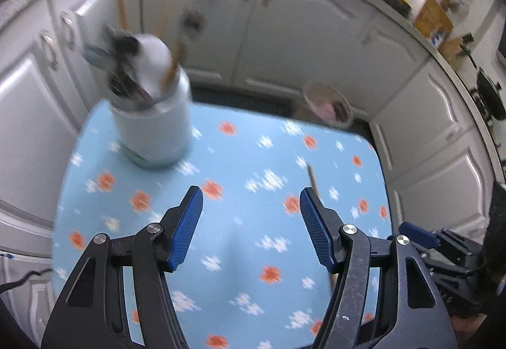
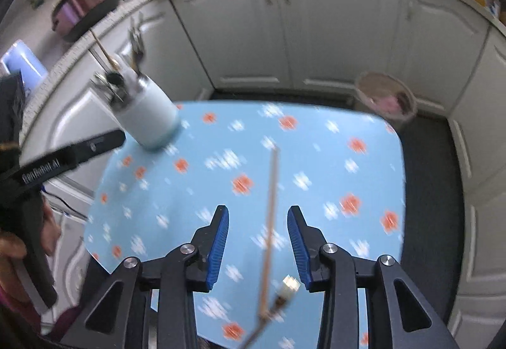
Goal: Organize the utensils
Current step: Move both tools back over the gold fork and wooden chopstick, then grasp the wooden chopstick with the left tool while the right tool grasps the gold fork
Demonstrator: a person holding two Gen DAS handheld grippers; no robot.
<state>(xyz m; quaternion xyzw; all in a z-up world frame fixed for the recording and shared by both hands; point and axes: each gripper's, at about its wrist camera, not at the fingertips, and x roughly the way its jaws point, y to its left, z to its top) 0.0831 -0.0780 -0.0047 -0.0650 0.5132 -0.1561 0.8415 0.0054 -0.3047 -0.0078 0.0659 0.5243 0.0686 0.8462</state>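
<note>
One white holder of utensils stands on the floral table. One chopstick lies nearby. Left gripper and right gripper gape, empty.

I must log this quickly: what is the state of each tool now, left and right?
Left tool: open, holding nothing.
Right tool: open, holding nothing; a wooden chopstick lies on the table between its fingers.

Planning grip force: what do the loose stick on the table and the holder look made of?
Stick: probably wood or bamboo, matte tan, thin and straight. Holder: smooth pale cylinder with soft sheen, maybe ceramic or coated metal; motion blur leaves it open.
</note>
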